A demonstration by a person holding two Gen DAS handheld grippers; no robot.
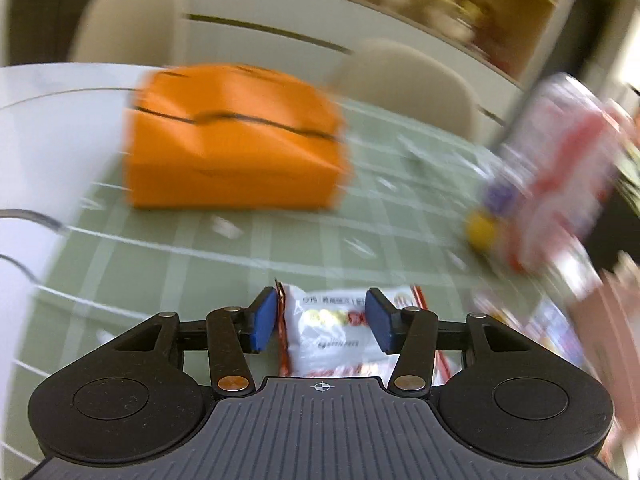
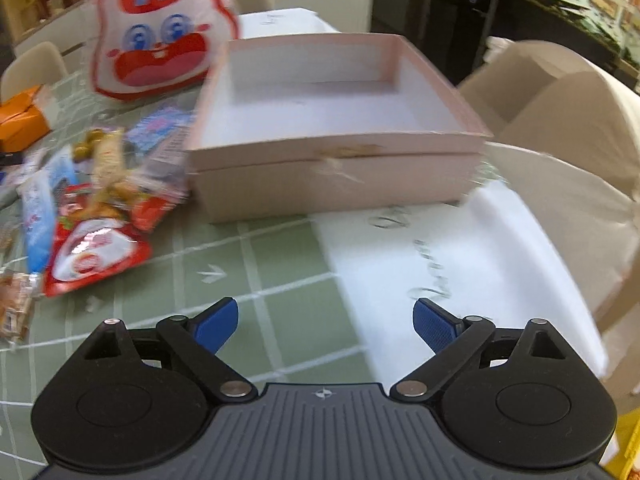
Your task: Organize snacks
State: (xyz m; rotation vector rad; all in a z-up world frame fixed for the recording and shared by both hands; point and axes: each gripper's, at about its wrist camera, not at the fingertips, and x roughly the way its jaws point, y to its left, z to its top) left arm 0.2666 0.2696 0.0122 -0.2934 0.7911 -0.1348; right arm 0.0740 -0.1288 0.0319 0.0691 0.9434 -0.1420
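While the left tongs (image 1: 322,318) pinch a white snack packet (image 1: 332,328) above the surface (image 1: 248,248), near the orange box (image 1: 232,140), it looks light and crinkly. Beside the pink box (image 2: 332,128), the right tongs (image 2: 326,326) gape wide, holding nothing.

Glossy plastic snack packet (image 1: 332,332); matt cardboard box (image 2: 336,148) (pink).

A green tablecloth (image 2: 280,264) with a white grid covers the table, a white sheet of paper (image 2: 460,256) with grey script lies on it, beige chairs (image 1: 128,24) stand around, and a blurred shelf (image 1: 460,4) lines the wall.
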